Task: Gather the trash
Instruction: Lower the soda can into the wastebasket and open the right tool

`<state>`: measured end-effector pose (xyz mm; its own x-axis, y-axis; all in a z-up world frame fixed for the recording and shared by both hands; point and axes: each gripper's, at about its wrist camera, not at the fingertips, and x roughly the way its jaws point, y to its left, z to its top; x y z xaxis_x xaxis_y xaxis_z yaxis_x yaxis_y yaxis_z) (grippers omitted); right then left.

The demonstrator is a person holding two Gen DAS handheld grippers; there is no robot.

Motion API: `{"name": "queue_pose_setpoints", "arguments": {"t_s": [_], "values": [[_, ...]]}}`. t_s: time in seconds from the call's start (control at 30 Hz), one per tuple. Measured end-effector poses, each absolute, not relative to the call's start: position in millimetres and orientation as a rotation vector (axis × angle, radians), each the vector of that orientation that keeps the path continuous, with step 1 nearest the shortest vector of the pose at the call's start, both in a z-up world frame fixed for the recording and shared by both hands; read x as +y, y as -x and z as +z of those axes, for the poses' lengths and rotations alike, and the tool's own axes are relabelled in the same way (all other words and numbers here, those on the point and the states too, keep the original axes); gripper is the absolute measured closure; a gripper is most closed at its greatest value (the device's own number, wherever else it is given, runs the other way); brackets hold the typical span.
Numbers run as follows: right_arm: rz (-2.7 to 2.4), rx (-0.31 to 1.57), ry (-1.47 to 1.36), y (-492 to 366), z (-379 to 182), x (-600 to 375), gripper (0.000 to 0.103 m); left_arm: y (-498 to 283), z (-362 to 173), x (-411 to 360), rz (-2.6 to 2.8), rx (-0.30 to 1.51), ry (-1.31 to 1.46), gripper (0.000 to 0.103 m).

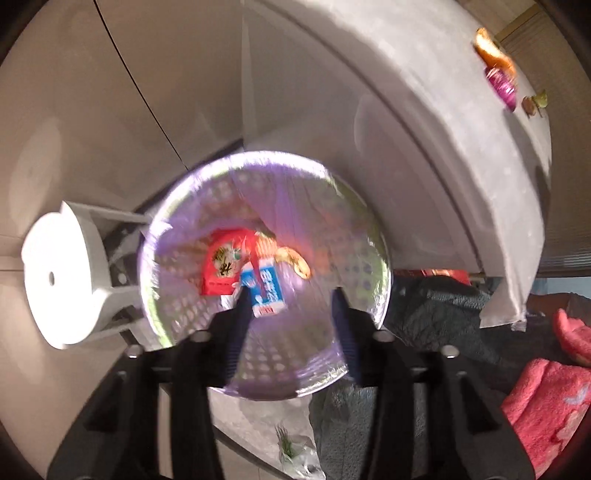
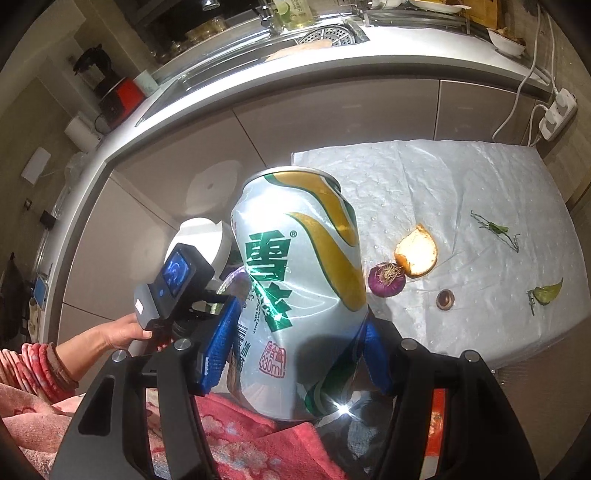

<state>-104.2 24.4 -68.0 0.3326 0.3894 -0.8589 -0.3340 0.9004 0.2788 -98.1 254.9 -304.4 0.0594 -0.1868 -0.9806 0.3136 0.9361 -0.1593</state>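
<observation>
In the left wrist view my left gripper (image 1: 291, 295) is open and empty above a round perforated trash basket (image 1: 354, 206) lined with a clear bag. Inside lie a red wrapper (image 1: 221, 266), a blue and white carton (image 1: 266, 291) and a yellowish peel (image 1: 295, 260). In the right wrist view my right gripper (image 2: 299, 332) is shut on a dented silver and green beer can (image 2: 299, 280), held upright in the air left of the table. On the white-covered table (image 2: 461, 177) lie a purple onion piece (image 2: 386, 282), a bread piece (image 2: 417, 251), a bottle cap (image 2: 445, 298) and green leaves (image 2: 546, 293).
Kitchen cabinets and a counter with a sink (image 2: 325, 35) stand behind the table. A power strip (image 2: 557, 110) hangs at the right. The other hand-held gripper (image 2: 173, 291) shows at the left. The table's edge (image 1: 461, 155) curves above the basket, with scraps (image 1: 498, 74) on it.
</observation>
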Motion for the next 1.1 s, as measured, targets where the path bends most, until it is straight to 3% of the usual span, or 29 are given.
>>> {"name": "queue_pose_setpoints", "arguments": {"t_s": [0.1,0.23,0.47,0.67,1.1], "values": [[0.502,1.145,-0.037,107.1,-74.4,38.0,0.041,101.7,-273.3,256.1,-0.370,1.402,-0.090,0.052],[0.546,1.167,-0.015,107.7,-87.2,56.9,0.041,114.7,-220.5,256.0,-0.310,1.284,-0.122,0.031],[0.637,1.215,0.048,105.9,-117.8,94.4,0.041,130.5,-146.5,269.3,-0.159,1.174,-0.117,0.013],[0.747,1.261,0.126,106.5,-151.6,136.9,0.041,149.0,-119.9,286.7,-0.047,1.153,-0.125,0.008],[0.874,1.365,0.303,109.7,-232.7,209.8,0.041,174.7,-102.4,326.1,0.108,1.169,-0.035,0.008]]}}
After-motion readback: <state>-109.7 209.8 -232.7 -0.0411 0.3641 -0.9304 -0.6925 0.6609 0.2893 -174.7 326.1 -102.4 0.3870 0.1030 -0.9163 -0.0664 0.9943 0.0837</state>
